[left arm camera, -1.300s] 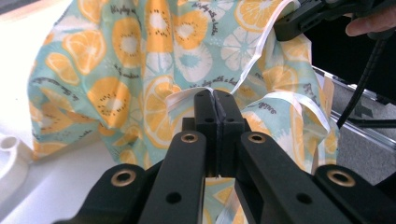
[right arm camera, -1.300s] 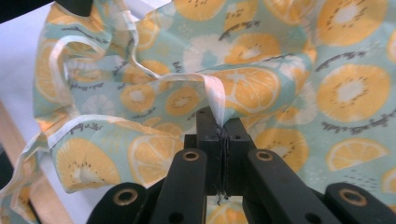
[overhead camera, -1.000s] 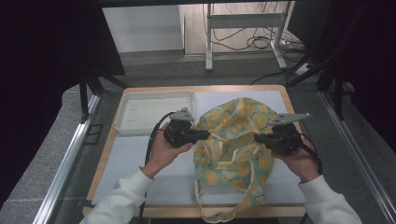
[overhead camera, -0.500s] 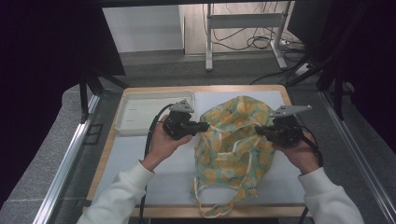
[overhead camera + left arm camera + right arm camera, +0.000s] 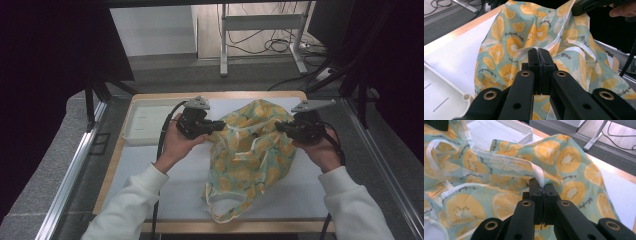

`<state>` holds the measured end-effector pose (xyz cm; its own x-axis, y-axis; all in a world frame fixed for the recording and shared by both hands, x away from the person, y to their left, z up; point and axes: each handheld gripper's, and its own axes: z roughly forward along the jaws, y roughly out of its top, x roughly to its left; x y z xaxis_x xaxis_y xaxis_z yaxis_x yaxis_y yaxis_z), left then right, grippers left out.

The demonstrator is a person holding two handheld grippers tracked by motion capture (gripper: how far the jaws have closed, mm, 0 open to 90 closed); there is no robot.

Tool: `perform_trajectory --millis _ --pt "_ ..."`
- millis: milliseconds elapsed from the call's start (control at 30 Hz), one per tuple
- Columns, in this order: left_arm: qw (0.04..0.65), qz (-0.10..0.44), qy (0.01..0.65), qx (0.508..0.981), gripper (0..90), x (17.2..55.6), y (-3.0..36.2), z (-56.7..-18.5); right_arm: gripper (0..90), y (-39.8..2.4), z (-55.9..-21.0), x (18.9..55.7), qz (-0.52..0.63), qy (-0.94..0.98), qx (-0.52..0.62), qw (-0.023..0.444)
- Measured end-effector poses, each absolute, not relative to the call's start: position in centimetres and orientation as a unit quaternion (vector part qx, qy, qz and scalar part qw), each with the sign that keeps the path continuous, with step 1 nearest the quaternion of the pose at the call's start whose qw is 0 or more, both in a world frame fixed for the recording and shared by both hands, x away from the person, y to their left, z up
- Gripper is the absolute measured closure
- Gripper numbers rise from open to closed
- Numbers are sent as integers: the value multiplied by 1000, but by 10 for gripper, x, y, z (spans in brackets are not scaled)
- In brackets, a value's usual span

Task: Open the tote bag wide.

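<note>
Bag [image 5: 250,150] | pinched by its white rim at both sides, left gripper [image 5: 218,126] and right gripper [image 5: 281,126] jaws clamped tight on cloth | lifted higher off surface [image 5: 165,175] than a second ago, bottom trailing | mouth spreading, probably opening it up

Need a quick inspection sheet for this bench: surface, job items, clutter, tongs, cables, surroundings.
Surface: white mat on a wood-edged table.
Job's things: fruit-print bag, held up by two edges, lower end and a handle loop on the mat.
Clutter: white tray at the far left corner, nothing seen in it.
Tongs: left tongs shut on the bag's white hem; right tongs shut on the opposite hem.
Cables: one black cable trails from each gripper along the forearm; more lie on the floor beyond.
Surroundings: metal table legs beyond, dark curtains both sides.
</note>
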<state>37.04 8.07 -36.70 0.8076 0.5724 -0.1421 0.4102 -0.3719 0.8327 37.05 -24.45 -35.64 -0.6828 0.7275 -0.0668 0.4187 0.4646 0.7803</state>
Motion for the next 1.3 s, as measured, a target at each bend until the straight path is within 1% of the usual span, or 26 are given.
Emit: perform_trajectory --millis 833,1000,1300 --pt "468 104 323 816 900 407 76 -349 880 -251 -346 416 389 816 368 216" --pt "464 112 324 817 900 415 75 -343 879 -253 -346 427 390 811 373 226" --pt "455 131 348 809 900 435 76 -341 880 -260 -349 447 374 808 389 237"
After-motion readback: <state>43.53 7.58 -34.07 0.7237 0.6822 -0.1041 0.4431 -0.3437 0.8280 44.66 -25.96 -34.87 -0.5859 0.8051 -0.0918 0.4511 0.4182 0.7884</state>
